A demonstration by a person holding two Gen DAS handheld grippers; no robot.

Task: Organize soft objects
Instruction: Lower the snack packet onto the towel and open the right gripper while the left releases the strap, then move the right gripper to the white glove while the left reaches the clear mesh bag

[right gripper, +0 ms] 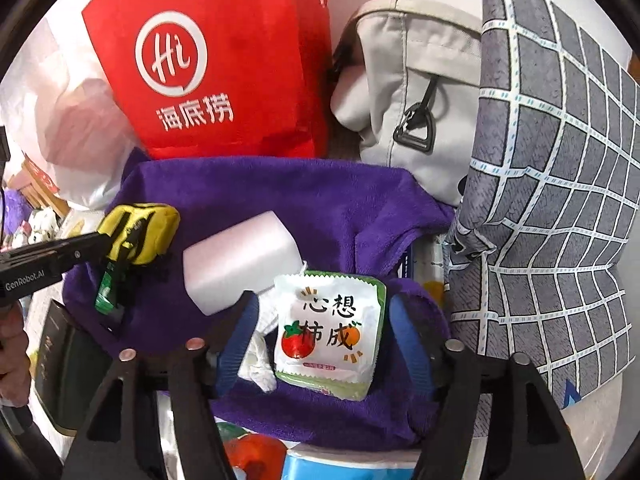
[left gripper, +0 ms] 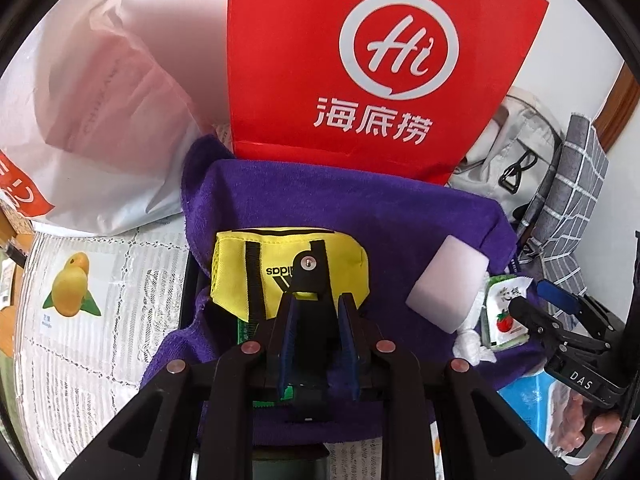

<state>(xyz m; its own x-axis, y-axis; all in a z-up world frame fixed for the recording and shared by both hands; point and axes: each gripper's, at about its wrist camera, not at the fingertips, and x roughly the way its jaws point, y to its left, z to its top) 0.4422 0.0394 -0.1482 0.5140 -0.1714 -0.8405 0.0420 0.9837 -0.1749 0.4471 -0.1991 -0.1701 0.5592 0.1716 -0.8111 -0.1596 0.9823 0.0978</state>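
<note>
Where the purple towel (left gripper: 360, 216) drapes over a dark box or tray whose edge (left gripper: 188, 280) shows at its left side, it forms a lined hollow that carries the soft things: a yellow pouch (left gripper: 240, 268) to the left, a white foam block (left gripper: 448, 284) in the middle, and a wet-wipe packet (right gripper: 332, 332) printed with a tomato and an orange on the right. A crumpled white tissue (right gripper: 256, 356) lies just beside the packet, touching its left edge, below the block. Behind the towel a red paper bag (left gripper: 360, 60) stands upright, with a white plastic bag (left gripper: 92, 120) to its left and a grey backpack (right gripper: 408, 92) and a checked grey cushion (right gripper: 560, 200) to its right; what these bags contain cannot be seen.

The left gripper (left gripper: 316, 320) has its jaws nearly closed on the near part of the pouch; in the right wrist view the black fingers (right gripper: 80, 248) clamp the yellow fabric, with a green tag (right gripper: 106, 292) hanging under them. The pouch rests on the towel's left part.

The right gripper (right gripper: 324, 344) has its jaws spread wide, one blue pad (right gripper: 236, 344) on each side of the packet. The packet lies flat on the towel between them, with a gap to each pad, and the tissue is also inside the span, near the left pad. The block lies just beyond the left pad's tip.

A lace cloth with a mango card (left gripper: 72, 288) covers the table to the left of the towel.
</note>
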